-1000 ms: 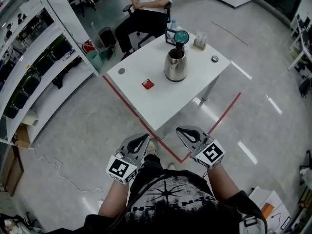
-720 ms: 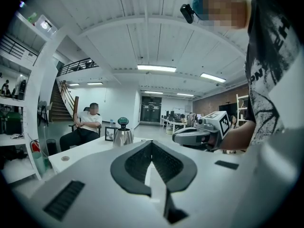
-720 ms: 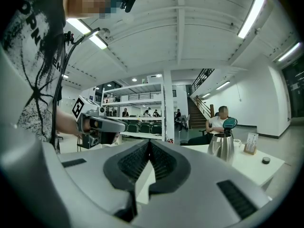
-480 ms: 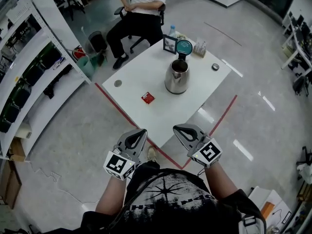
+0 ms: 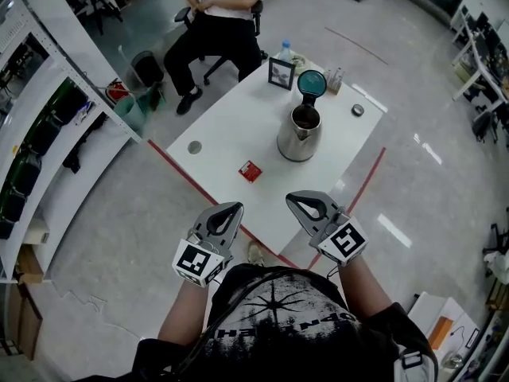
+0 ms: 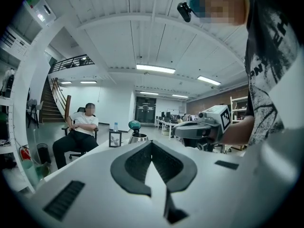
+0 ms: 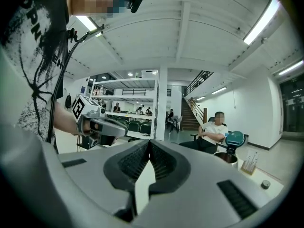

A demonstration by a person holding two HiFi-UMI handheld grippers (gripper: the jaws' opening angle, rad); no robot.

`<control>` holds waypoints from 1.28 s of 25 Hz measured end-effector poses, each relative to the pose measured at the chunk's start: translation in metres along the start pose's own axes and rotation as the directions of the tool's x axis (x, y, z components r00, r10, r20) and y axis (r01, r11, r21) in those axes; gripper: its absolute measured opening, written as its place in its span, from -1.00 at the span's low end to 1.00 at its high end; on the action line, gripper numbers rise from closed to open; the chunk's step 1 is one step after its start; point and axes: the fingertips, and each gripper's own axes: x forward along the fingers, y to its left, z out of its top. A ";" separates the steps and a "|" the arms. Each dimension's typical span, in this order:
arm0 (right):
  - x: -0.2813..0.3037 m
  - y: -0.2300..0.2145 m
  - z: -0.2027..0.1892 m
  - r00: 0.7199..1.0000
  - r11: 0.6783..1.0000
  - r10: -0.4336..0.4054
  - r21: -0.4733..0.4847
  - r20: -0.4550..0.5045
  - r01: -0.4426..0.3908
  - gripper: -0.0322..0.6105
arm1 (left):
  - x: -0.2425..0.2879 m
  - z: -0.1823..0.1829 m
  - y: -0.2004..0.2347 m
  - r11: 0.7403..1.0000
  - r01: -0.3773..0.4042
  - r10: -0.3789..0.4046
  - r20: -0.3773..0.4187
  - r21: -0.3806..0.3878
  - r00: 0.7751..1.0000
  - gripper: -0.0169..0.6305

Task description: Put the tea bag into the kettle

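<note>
The left tool (image 5: 236,208) and right tool (image 5: 292,199) are both shut and empty, short of the bench (image 5: 231,122). The red tea bag (image 5: 250,170) lies flat left of the open-lidded kettle (image 5: 301,134) — so open one tool wide, then pinch an edge.

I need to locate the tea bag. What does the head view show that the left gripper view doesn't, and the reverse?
Only the head view: the red tea bag lying on the white table, left of the kettle. Only the left gripper view: a staircase and ceiling lights. Both: the kettle with its lid up, the seated person and the right gripper.
</note>
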 end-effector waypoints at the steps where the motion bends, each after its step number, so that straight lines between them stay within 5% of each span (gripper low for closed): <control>1: 0.005 -0.003 0.001 1.000 1.000 -0.011 -0.003 0.004 0.011 -0.87 | 0.003 -0.002 0.006 1.000 0.009 -0.009 -0.005 0.001 1.000 -0.92; 16: 0.064 -0.040 -0.017 0.988 0.994 -0.113 -0.012 -0.105 0.112 -0.87 | 0.040 -0.015 0.077 0.991 0.137 -0.137 -0.005 -0.013 0.991 -0.92; 32: 0.104 -0.059 -0.070 0.971 1.000 0.016 0.028 -0.237 -0.009 -0.87 | 0.045 -0.016 0.097 0.995 -0.014 0.013 -0.009 -0.102 1.000 -0.92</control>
